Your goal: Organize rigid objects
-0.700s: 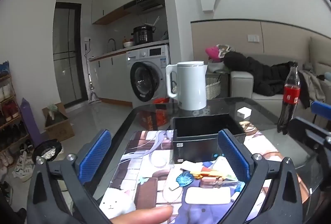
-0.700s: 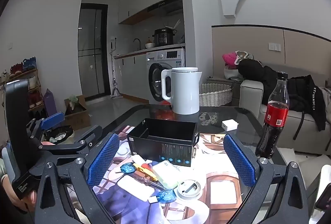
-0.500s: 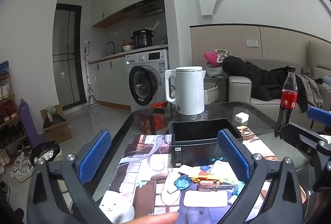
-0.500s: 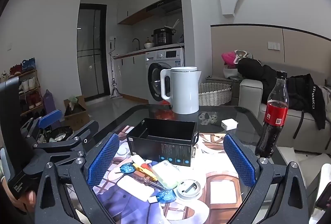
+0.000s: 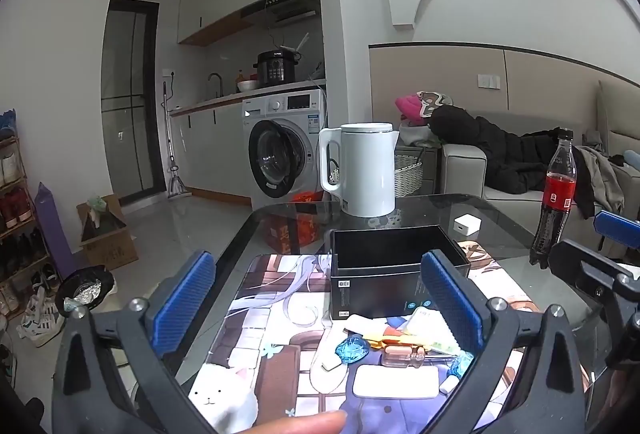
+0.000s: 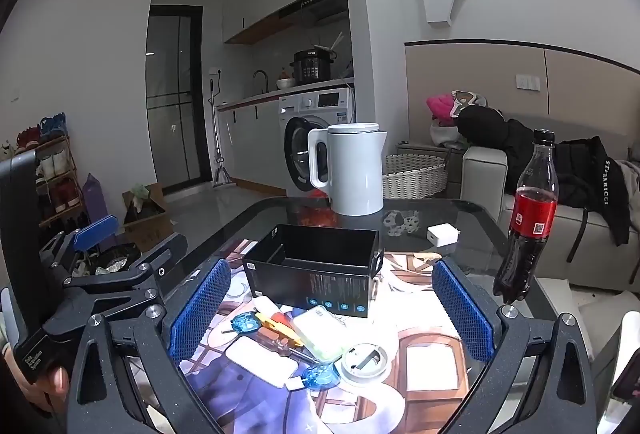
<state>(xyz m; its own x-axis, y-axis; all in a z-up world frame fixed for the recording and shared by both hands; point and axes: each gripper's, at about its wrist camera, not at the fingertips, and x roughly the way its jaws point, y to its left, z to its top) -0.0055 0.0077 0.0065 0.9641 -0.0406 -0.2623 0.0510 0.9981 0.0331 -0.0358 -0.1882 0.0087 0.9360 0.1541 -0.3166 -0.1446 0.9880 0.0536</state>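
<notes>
An open black box (image 5: 394, 266) (image 6: 316, 270) stands on a printed mat (image 5: 276, 330) on the glass table. In front of it lies a heap of small items: a white power bank (image 6: 262, 356) (image 5: 396, 382), a pale green case (image 6: 322, 332), a screwdriver (image 6: 280, 338) (image 5: 404, 350), blue wrapped pieces (image 6: 245, 324) (image 5: 352, 350) and a round white lid (image 6: 366, 358). My left gripper (image 5: 320, 298) is open and empty, held above the mat's near left. My right gripper (image 6: 332, 306) is open and empty, held above the heap.
A white kettle (image 5: 366, 169) (image 6: 352, 169) stands behind the box. A cola bottle (image 6: 528, 222) (image 5: 554, 197) stands at the right. A small white charger (image 6: 442, 234) lies near it. The table's glass edge (image 5: 236, 242) drops to the floor on the left.
Both grippers have drifted slightly back and up, so the box and heap sit a little lower in view. Both stay open and empty.
</notes>
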